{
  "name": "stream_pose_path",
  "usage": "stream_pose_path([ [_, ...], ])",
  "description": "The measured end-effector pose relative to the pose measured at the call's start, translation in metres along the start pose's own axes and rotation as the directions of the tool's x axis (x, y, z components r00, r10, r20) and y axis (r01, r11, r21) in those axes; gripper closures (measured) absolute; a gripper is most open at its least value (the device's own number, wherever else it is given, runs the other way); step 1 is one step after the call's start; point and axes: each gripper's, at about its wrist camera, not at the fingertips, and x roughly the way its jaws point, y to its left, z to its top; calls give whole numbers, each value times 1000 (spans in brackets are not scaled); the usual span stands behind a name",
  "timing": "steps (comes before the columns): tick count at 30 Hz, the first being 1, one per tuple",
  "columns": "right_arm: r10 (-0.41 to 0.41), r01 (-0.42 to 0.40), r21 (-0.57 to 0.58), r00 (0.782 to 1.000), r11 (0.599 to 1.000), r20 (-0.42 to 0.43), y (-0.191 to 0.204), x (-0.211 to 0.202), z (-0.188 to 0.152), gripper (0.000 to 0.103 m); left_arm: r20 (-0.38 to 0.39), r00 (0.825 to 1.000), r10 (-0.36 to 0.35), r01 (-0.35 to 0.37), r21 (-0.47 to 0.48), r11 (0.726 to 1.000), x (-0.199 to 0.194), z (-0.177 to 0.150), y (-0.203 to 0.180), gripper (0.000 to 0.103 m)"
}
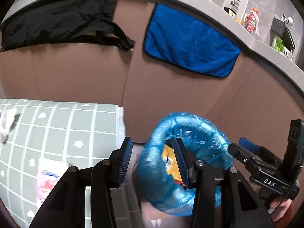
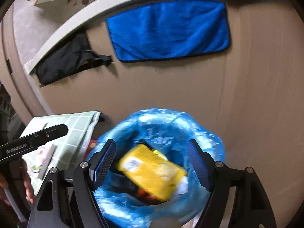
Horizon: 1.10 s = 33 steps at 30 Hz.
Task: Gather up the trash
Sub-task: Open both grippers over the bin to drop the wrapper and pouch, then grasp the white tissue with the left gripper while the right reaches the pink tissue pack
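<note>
Yellow packet's over the bin, more trash on the table

The blurry yellow flat snack packet [image 2: 152, 172] sits in the blue plastic-lined bin [image 2: 205, 133]; right gripper [image 2: 152, 163] above it and left gripper [image 1: 152, 163] are both spread, holding nothing. The pink-and-white wrapper [image 1: 47, 178] on the green checked tablecloth [image 1: 62, 125] looks light and crinkly, so I'd pinch an edge.

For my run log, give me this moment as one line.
task: collect trash | right gripper: open above blue bin bag | yellow packet: in bag, blurred | left gripper: open | pink packet: on checked cloth
</note>
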Motion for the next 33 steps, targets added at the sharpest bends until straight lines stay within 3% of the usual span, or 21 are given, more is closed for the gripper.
stream_pose_path([
  [3,-9,9,-35,1000,999,14,18,-10,2,37,30,999,34,-35,20,999,-20,-3,12,56],
  [7,32,-29,-71,999,997,31,44,-21,4,38,78,993,93,-96,29,995,-51,-5,40,56],
  [12,83,-79,-125,996,989,29,91,-18,3,40,105,979,174,-172,-30,985,-84,-3,98,57],
  [17,138,-136,-167,990,977,0,139,-5,-1,43,113,952,283,-271,-110,956,-105,-5,168,57],
  [22,206,-212,-189,977,959,-49,181,7,-10,58,66,923,379,-364,-174,915,-100,-2,226,57],
  [28,227,-241,-196,970,951,-92,208,19,-20,58,-17,926,376,-371,-211,904,-63,3,263,57],
  [31,236,-256,-198,964,946,-119,217,26,-23,58,-63,912,405,-409,-200,890,-43,3,269,57],
  [33,239,-262,-207,962,943,-131,221,28,-25,58,-71,916,394,-400,-216,891,-37,1,270,57],
])
